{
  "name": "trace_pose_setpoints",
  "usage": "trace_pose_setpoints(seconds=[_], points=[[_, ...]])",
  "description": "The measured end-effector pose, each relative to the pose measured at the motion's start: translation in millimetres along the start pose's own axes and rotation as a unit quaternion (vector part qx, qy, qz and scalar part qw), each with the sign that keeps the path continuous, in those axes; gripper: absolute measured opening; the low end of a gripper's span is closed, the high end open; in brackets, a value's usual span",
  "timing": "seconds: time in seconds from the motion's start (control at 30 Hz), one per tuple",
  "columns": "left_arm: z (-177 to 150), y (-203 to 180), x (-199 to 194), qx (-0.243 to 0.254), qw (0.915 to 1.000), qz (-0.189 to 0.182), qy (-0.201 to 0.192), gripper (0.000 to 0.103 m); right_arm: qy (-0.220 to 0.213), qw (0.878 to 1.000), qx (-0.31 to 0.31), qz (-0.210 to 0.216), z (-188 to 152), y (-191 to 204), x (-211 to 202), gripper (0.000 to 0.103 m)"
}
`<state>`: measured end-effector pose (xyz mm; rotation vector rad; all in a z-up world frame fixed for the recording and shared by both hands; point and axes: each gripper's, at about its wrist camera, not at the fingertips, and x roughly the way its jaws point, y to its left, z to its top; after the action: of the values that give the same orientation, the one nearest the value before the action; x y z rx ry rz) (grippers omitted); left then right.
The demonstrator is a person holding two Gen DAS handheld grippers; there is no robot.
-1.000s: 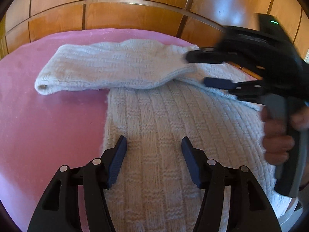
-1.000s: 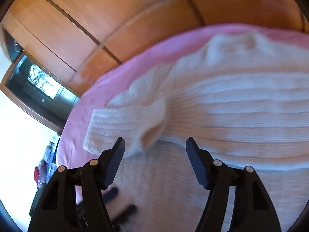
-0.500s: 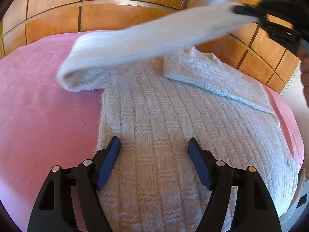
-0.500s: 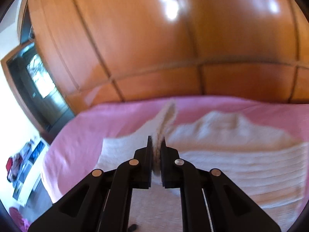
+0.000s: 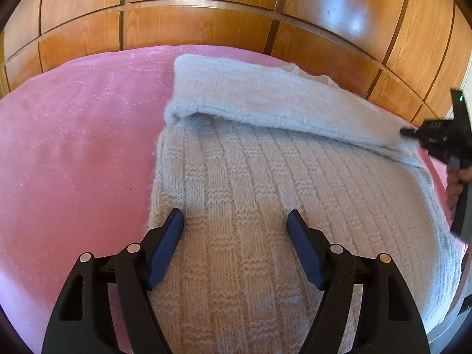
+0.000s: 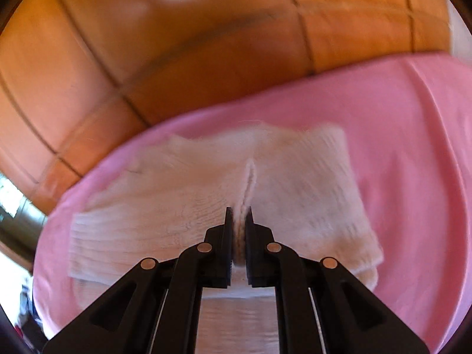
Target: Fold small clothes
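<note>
Sleeve drawn across pale cream cable-knit sweater (image 5: 250, 206) spread flat on pink quilted bed cover (image 5: 73, 147).
Right tongs (image 6: 239, 221) clamped on knit cuff to lay the fold; left tongs (image 5: 236, 230) agape, empty, poised above the body panel.

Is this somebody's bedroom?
Probably a bedroom. A knitted sweater lies on a soft pink quilted cover, likely a bed, and glossy wooden panels, like wardrobe doors, stand right behind it.
</note>
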<state>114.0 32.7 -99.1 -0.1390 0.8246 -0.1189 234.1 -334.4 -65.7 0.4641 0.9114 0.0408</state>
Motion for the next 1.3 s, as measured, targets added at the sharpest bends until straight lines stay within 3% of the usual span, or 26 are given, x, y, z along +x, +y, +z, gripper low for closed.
trace_pose_setpoints(seconds=[0.07, 0.1, 0.13, 0.2, 0.37, 0.57, 0.67, 0.8, 0.9, 0.97, 1.2, 1.3], points=[[4, -2, -2, 0.003, 0.9999, 0.004, 0.011, 0.072, -0.007, 1.0, 0.008, 0.0, -4, -8, 3, 0.024], [7, -1, -5, -0.001, 0.9999, 0.002, 0.016, 0.072, -0.013, 1.0, 0.008, 0.001, -5, -11, -1, 0.046], [10, 2, -8, -0.009, 0.9998, -0.004, 0.018, 0.072, -0.021, 1.0, 0.006, 0.0, -8, -12, -7, 0.056], [19, 8, -17, -0.031, 0.9993, -0.02, 0.011, 0.072, -0.039, 0.999, -0.007, -0.008, -9, -10, -23, 0.057], [54, 19, -22, -0.052, 0.9982, -0.016, -0.024, 0.072, -0.063, 0.995, -0.077, 0.016, -20, 28, -48, 0.06], [101, 8, 3, -0.02, 0.9987, -0.012, -0.046, 0.072, -0.024, 0.987, -0.158, -0.008, -31, 69, -9, 0.064], [122, 7, 27, -0.01, 0.9992, -0.011, -0.038, 0.069, -0.012, 0.986, -0.16, -0.045, -30, 63, 13, 0.068], [143, 17, 67, -0.03, 0.9995, -0.007, -0.01, 0.069, -0.017, 0.984, -0.168, -0.055, -34, 56, 23, 0.079], [144, 34, 104, -0.059, 0.998, 0.003, 0.023, 0.069, -0.024, 0.981, -0.181, -0.063, -39, 61, 32, 0.082], [138, 34, 108, -0.055, 0.9984, 0.009, 0.007, 0.069, -0.025, 0.982, -0.18, -0.062, -37, 61, 34, 0.083], [128, 17, 74, -0.038, 0.9982, 0.045, -0.006, 0.069, -0.026, 0.982, -0.178, -0.06, -38, 59, 35, 0.085], [114, 2, 54, -0.015, 0.9991, 0.037, -0.016, 0.069, -0.025, 0.982, -0.178, -0.058, -37, 59, 36, 0.086]])
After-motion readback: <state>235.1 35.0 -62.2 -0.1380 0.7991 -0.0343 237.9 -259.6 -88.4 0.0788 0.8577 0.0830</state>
